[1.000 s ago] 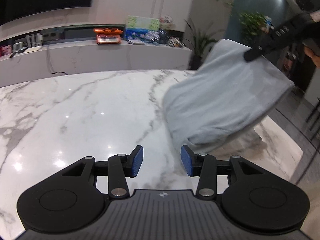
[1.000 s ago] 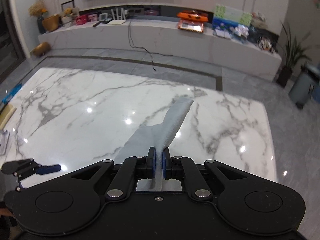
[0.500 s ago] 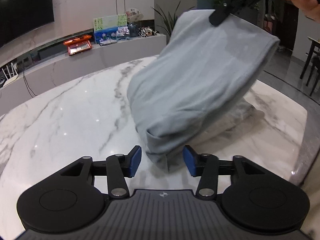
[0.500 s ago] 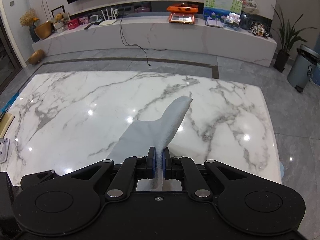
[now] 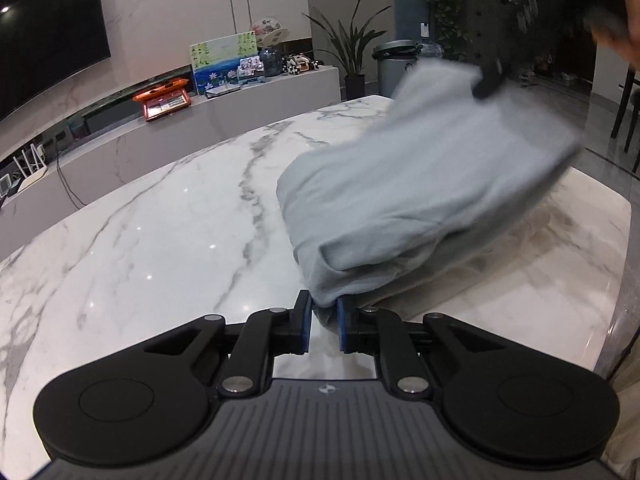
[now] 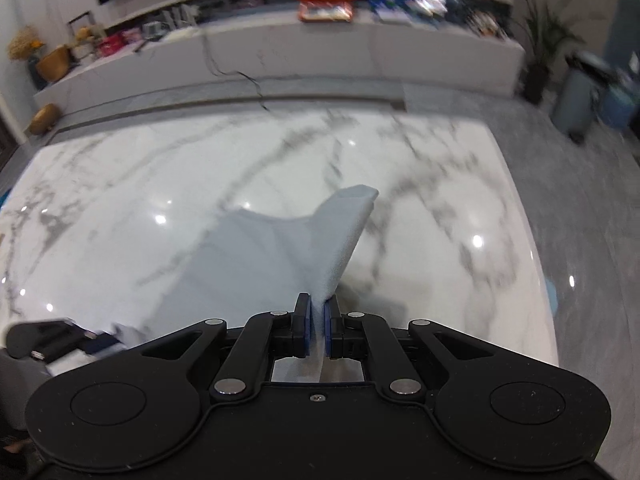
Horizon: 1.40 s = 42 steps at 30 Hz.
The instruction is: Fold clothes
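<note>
The left gripper (image 5: 323, 326) points down at the white marbled surface (image 5: 160, 220), and its jaws have just been closing. A low corner of the grey garment (image 5: 420, 200) lies between the blue pads (image 5: 306, 326); the cloth touches the right pad, while a sliver of surface shows beside the left one, so the grip is narrow but not plainly tight.

From that corner the garment rises ahead and to the right of the left jaws, bulging into a loose fold, its lower layers resting on the surface. At its far upper edge the right gripper (image 5: 490, 84) shows as a dark blurred shape, pinching the cloth, with part of a hand (image 5: 616, 20) behind it.

In the right wrist view, the right gripper (image 6: 317, 330) has its jaws pressed together on a thin ridge of the garment (image 6: 280, 256). The cloth fans out ahead of the jaws and to their left. The left gripper (image 6: 60, 342) appears low at the left, blurred, at the cloth's edge.
</note>
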Each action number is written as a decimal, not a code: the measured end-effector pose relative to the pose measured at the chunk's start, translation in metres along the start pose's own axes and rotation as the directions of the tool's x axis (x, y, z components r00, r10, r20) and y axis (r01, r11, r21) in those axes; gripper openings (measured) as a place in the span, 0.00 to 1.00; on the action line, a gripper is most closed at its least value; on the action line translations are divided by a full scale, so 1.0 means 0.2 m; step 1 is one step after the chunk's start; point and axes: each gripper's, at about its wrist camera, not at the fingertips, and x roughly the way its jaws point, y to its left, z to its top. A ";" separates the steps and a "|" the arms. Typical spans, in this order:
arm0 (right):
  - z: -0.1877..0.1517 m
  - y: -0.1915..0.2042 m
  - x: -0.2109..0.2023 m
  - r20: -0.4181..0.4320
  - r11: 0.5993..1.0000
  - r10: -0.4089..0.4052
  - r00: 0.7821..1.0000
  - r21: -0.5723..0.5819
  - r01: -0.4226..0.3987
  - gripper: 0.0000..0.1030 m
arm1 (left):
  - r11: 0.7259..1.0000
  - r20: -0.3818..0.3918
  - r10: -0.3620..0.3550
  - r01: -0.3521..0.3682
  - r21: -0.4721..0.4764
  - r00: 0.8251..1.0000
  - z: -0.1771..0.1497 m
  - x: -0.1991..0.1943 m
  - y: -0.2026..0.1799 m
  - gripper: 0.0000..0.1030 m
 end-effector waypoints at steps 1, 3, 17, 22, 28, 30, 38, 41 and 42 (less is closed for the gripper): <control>-0.03 -0.04 0.04 -0.011 1.000 0.004 1.000 0.027 -0.003 0.05 | 1.000 0.001 -0.002 0.001 0.007 1.000 0.00 0.00 -0.01 0.11; -0.10 -0.11 0.12 -0.031 0.997 0.011 0.999 0.078 -0.009 0.05 | 1.000 0.000 -0.005 0.005 0.020 1.000 0.01 0.00 -0.02 0.11; -0.23 -0.16 0.30 -0.003 0.972 0.122 0.993 0.200 -0.119 0.08 | 0.995 -0.104 0.068 -0.061 0.073 0.992 -0.04 -0.01 0.01 0.03; -0.22 -0.01 0.33 0.017 0.978 0.117 0.993 0.174 -0.118 0.09 | 0.987 -0.199 0.137 -0.151 -0.058 0.970 -0.16 -0.11 0.24 0.00; -0.23 0.18 0.37 0.016 0.978 0.165 0.986 0.125 -0.166 0.09 | 0.969 -0.140 0.145 -0.169 -0.182 0.979 -0.20 -0.27 0.43 0.00; -0.24 0.25 0.37 0.024 0.979 0.169 0.985 0.110 -0.171 0.09 | 0.952 -0.116 0.142 -0.168 -0.255 0.983 -0.20 -0.30 0.50 0.01; -0.24 0.35 0.37 0.057 0.986 0.145 0.988 0.075 -0.150 0.11 | 0.882 -0.020 0.129 -0.124 -0.454 0.991 -0.12 -0.34 0.70 0.25; -0.26 0.36 0.31 0.115 0.989 0.114 0.987 0.076 -0.124 0.34 | 0.861 0.003 0.113 -0.096 -0.500 0.994 -0.08 -0.29 0.76 0.39; -0.27 0.36 0.30 0.133 0.991 0.103 0.986 0.076 -0.114 0.50 | 0.854 0.009 0.104 -0.085 -0.513 0.995 -0.07 -0.26 0.77 0.42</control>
